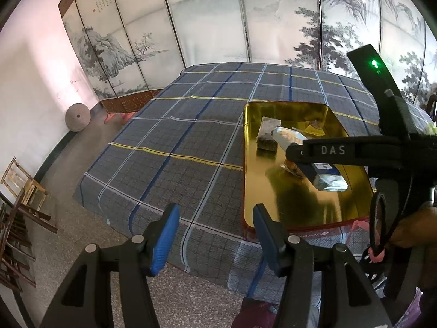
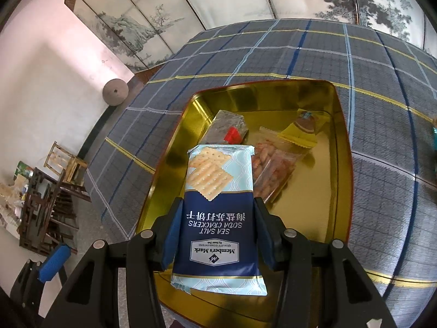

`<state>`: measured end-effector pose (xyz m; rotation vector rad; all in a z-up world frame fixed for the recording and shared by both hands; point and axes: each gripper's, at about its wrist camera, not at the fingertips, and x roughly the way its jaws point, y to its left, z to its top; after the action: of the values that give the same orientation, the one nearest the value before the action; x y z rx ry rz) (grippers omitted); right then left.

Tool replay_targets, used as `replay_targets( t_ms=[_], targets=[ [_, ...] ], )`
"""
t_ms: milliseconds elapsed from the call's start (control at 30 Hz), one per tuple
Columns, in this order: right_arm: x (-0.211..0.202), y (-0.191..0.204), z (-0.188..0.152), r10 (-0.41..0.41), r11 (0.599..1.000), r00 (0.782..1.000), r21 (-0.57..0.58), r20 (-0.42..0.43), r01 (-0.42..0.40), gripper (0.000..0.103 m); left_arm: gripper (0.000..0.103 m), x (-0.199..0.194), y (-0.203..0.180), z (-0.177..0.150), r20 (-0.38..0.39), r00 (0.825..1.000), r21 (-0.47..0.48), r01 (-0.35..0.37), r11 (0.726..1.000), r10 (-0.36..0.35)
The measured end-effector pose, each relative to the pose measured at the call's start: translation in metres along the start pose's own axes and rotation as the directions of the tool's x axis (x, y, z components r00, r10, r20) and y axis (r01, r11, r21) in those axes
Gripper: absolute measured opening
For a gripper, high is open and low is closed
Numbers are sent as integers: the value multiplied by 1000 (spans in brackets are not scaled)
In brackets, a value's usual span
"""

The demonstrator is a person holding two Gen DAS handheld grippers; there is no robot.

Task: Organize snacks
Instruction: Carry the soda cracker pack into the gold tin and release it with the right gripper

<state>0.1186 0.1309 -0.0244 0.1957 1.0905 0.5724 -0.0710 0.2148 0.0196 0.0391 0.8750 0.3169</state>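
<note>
A gold tin tray (image 2: 340,147) (image 1: 250,164) lies on the plaid-covered table. My right gripper (image 2: 217,216) is shut on a blue soda cracker pack (image 2: 218,210), held over the tray's near half. From the left wrist view the same cracker pack (image 1: 325,173) hangs under the right gripper's black body. In the tray lie a grey packet with a red mark (image 2: 226,128), a clear packet of orange snacks (image 2: 270,164) and a yellow wrapped snack (image 2: 303,128). My left gripper (image 1: 215,235) stands open over the table's near edge, left of the tray, with nothing between its fingers.
The plaid cloth (image 1: 177,142) covers the table left of and behind the tray. A painted folding screen (image 1: 218,22) stands behind. Wooden chairs (image 1: 19,210) and a round stone (image 1: 77,117) sit on the floor at left. A person's hand (image 1: 412,229) holds the right gripper's handle.
</note>
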Motion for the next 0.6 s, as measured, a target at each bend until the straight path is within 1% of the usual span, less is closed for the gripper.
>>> replay_targets(
  t_ms=[200, 300, 600],
  targets=[
    [4, 4, 2, 15, 1000, 1000, -4, -2, -15, 48, 57, 5, -1, -1, -15, 1000, 6, 4, 1000, -3],
    [4, 6, 2, 36, 999, 999, -2, -2, -36, 48, 57, 6, 0, -2, -18, 1000, 8, 1, 1000, 0],
    [-13, 11, 0, 55, 998, 997, -31, 49, -54, 48, 57, 8, -2, -2, -23, 1000, 9, -4, 1000, 4]
  ],
)
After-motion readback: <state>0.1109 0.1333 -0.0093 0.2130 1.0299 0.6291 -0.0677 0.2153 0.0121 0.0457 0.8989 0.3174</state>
